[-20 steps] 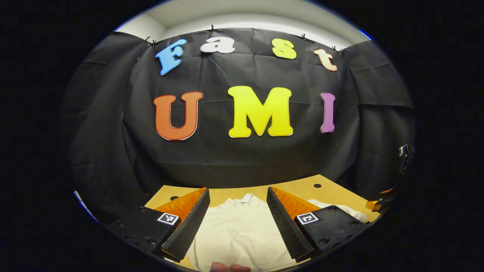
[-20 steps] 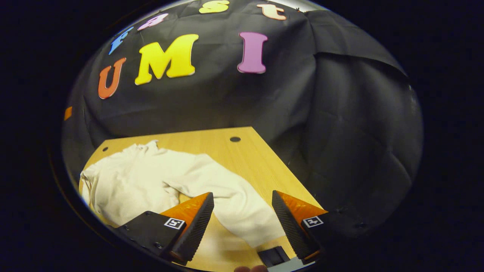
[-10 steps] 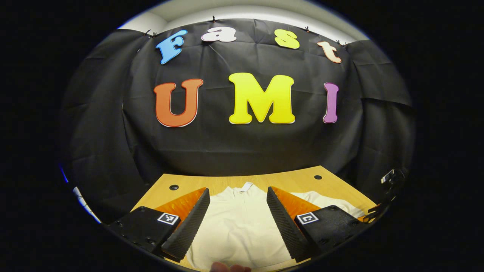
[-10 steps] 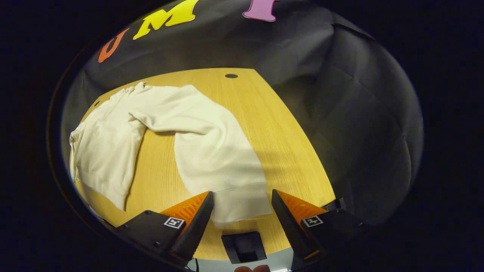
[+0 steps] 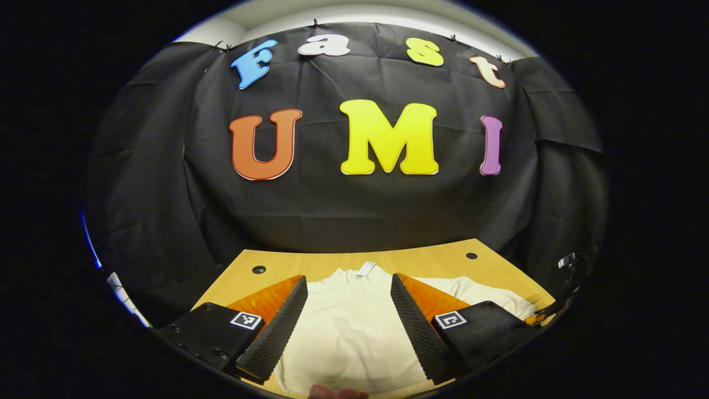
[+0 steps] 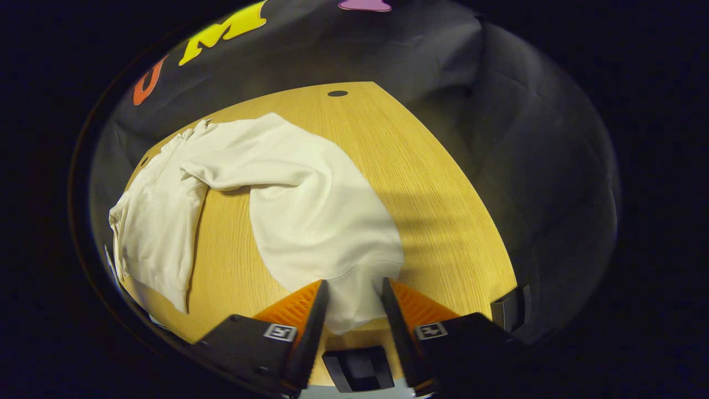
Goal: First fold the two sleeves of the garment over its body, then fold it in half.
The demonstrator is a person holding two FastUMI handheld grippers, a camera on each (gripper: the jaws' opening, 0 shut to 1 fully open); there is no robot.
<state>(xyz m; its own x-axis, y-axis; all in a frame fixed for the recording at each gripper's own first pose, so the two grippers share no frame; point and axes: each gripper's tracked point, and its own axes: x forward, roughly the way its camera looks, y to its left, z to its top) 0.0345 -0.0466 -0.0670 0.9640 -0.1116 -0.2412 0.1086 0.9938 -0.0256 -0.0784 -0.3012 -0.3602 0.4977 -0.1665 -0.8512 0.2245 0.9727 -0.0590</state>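
A cream long-sleeved garment (image 5: 343,327) lies on the wooden table (image 5: 432,263), its collar tag (image 5: 363,269) at the far side. My left gripper (image 5: 348,279) hovers open above the garment's body, nothing between its fingers. In the right gripper view the body (image 6: 155,221) lies at the left and one sleeve (image 6: 316,216) curves across the table toward me. My right gripper (image 6: 354,282) straddles the sleeve's cuff (image 6: 354,310). Its jaws have narrowed around the cuff but a gap still shows between them.
The table's right edge (image 6: 487,233) runs beside the sleeve, with the black cloth wall beyond it. A round hole (image 6: 337,93) marks the far corner. A black block (image 6: 357,368) sits at the near edge under my right gripper. A fingertip (image 5: 338,393) shows at the bottom.
My right gripper tipped down, moved onto the sleeve's cuff and narrowed its jaws around it. The left gripper view dipped slightly; the left gripper stayed open.
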